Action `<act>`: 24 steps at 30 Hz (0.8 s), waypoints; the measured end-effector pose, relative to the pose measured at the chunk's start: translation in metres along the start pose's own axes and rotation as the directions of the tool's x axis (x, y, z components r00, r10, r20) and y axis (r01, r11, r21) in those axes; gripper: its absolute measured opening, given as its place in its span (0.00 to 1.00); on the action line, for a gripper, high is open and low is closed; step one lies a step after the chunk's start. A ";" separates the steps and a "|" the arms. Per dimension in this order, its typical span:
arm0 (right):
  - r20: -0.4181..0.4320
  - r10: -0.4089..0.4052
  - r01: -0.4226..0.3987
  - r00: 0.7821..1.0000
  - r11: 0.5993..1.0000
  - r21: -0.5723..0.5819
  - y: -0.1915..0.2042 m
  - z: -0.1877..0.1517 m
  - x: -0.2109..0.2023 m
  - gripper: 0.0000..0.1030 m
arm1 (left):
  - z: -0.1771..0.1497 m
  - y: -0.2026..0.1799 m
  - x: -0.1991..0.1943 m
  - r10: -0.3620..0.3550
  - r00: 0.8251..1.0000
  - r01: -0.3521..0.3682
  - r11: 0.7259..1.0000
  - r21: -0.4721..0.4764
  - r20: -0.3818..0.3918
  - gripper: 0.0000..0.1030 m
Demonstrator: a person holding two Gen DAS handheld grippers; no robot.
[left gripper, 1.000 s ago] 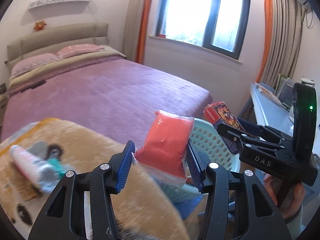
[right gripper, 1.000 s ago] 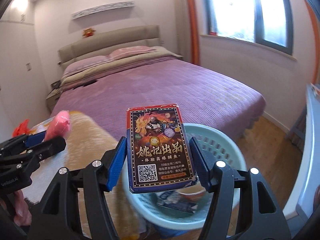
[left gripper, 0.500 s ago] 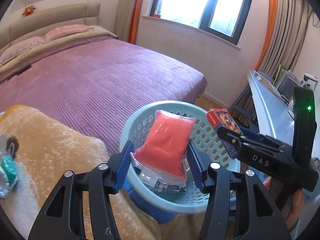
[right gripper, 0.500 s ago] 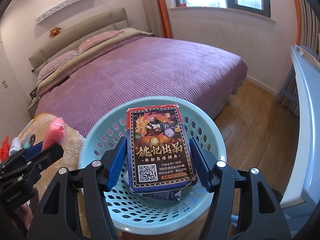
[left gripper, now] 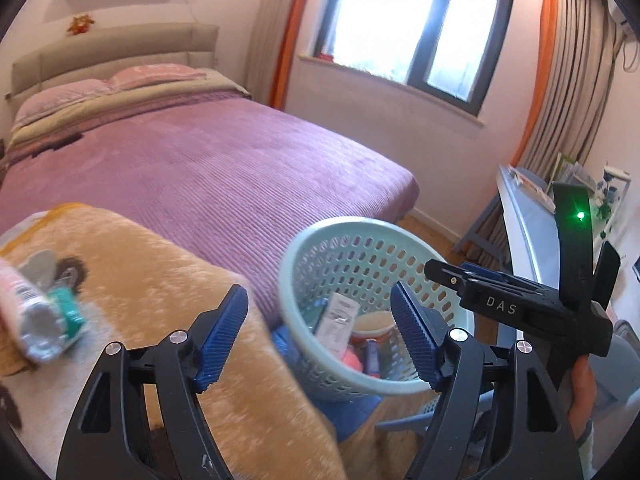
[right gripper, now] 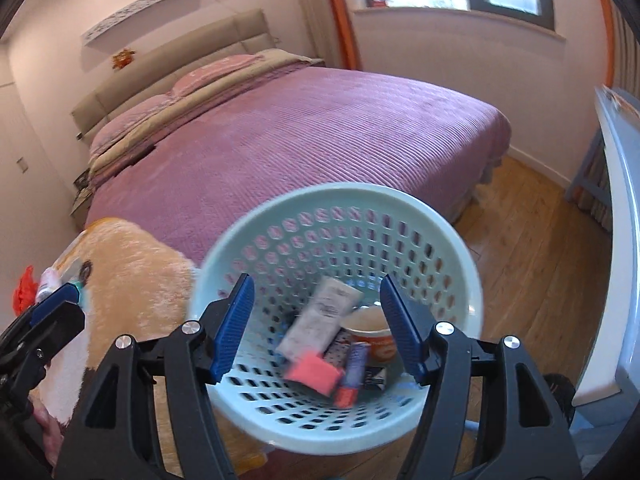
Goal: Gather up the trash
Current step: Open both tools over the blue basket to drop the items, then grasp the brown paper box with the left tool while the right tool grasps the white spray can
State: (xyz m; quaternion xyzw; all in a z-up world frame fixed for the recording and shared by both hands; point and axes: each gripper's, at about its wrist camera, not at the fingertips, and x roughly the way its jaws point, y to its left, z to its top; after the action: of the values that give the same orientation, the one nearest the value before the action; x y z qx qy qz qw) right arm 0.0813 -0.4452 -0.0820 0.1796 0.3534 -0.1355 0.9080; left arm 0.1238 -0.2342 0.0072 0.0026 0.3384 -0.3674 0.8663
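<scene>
A pale green perforated basket (right gripper: 340, 200) sits below both grippers and also shows in the left wrist view (left gripper: 320, 232). Inside lie the red pouch (right gripper: 314, 372), the card box (right gripper: 354, 372), a white packet (right gripper: 320, 320) and a paper cup (right gripper: 370, 330). My right gripper (right gripper: 318, 326) is open and empty over the basket. My left gripper (left gripper: 320, 336) is open and empty at the basket's left rim. A tube and other small trash (left gripper: 36, 312) lie on the tan plush blanket (left gripper: 168, 288) at left.
A bed with a purple cover (left gripper: 200, 168) fills the middle. A white desk (left gripper: 528, 220) stands at right by the curtains. Wood floor (right gripper: 540, 280) lies beyond the basket. A red bag (right gripper: 24, 288) sits at far left.
Both grippers opened. The red pouch dropped from the left gripper and the card box from the right gripper into the basket. The left gripper swung back left toward the blanket.
</scene>
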 end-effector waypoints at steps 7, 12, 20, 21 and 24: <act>0.020 0.102 -0.099 0.995 0.987 -0.124 0.069 -0.004 -0.013 0.60 | -0.002 0.036 -0.059 0.096 0.991 -0.093 0.995 -0.044 0.093 0.69; 0.013 0.182 -0.174 0.983 0.956 -0.236 0.126 -0.012 -0.015 0.60 | -0.003 0.077 -0.094 0.204 0.970 -0.189 0.975 -0.116 0.133 0.68; 0.001 0.321 -0.299 0.947 0.881 -0.366 0.211 -0.023 -0.019 0.60 | -0.015 0.163 -0.132 0.345 0.932 -0.299 0.903 -0.310 0.106 0.68; 0.000 0.337 -0.311 0.942 0.870 -0.383 0.221 -0.024 -0.018 0.60 | -0.019 0.175 -0.134 0.357 0.929 -0.306 0.890 -0.337 0.099 0.68; 0.009 0.362 -0.324 0.932 0.845 -0.426 0.247 -0.026 -0.018 0.59 | -0.028 0.204 -0.133 0.370 0.926 -0.312 0.860 -0.404 0.071 0.68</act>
State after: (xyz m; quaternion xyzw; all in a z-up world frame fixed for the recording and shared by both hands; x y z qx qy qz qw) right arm 0.1453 -0.2098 -0.0309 0.0355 0.2956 0.0998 0.9494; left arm 0.1708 0.0061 0.0140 -0.1347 0.3336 -0.1334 0.9235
